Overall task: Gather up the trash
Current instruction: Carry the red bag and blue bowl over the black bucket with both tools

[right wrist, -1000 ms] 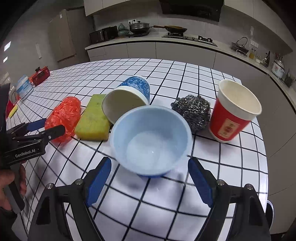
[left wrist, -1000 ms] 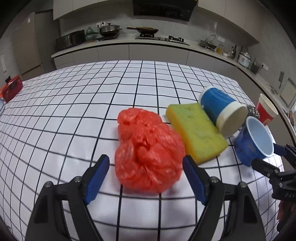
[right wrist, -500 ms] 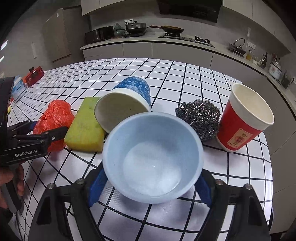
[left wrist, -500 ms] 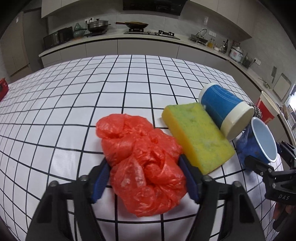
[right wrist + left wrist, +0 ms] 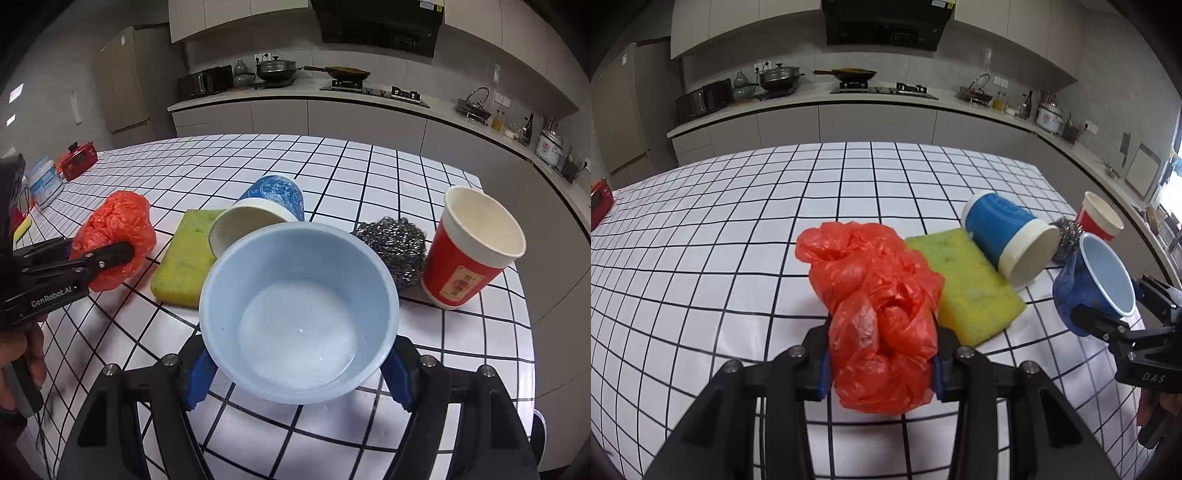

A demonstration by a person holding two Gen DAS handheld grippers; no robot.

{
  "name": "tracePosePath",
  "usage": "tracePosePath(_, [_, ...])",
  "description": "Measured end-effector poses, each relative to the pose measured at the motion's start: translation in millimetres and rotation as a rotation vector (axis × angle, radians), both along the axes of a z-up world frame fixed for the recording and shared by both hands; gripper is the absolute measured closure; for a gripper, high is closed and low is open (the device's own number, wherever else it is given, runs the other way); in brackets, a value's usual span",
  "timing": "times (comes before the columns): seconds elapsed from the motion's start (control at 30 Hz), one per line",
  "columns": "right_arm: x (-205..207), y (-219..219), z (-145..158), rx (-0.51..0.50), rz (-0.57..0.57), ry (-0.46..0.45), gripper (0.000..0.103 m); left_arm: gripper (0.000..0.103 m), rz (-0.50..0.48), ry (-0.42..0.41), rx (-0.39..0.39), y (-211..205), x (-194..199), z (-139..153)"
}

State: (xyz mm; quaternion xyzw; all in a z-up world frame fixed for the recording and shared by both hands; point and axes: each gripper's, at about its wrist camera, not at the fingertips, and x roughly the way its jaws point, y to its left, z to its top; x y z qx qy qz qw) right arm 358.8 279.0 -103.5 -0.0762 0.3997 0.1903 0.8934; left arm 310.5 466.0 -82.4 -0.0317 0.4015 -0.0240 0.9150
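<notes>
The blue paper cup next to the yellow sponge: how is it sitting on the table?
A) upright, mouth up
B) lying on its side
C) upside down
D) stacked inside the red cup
B: the blue paper cup lies on its side, its open mouth facing the camera, beside the yellow sponge; the red cup stands apart.

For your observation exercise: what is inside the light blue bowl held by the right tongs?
The light blue bowl looks empty: bare pale bottom, nothing in it. The table under it is hidden.
</notes>
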Motion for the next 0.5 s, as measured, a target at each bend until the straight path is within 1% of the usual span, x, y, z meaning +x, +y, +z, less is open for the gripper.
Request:
tracePosePath(0.2, [-12, -23, 10, 0.015, -0.019, -0.016, 0.026, 0.062, -0.016, -0.024, -0.049, -18, -21, 7])
tracePosePath(0.33, [-23, -49, 17, 0.019, -0.048, -0.033, 0.026, 0.062, -0.061, -0.026, -0.054, -48, -23, 6])
tracePosePath(0.5, [-41, -99, 24, 0.025, -0.119, -0.046, 0.026, 0.062, -0.141, -0.027, -0.053, -98, -24, 9])
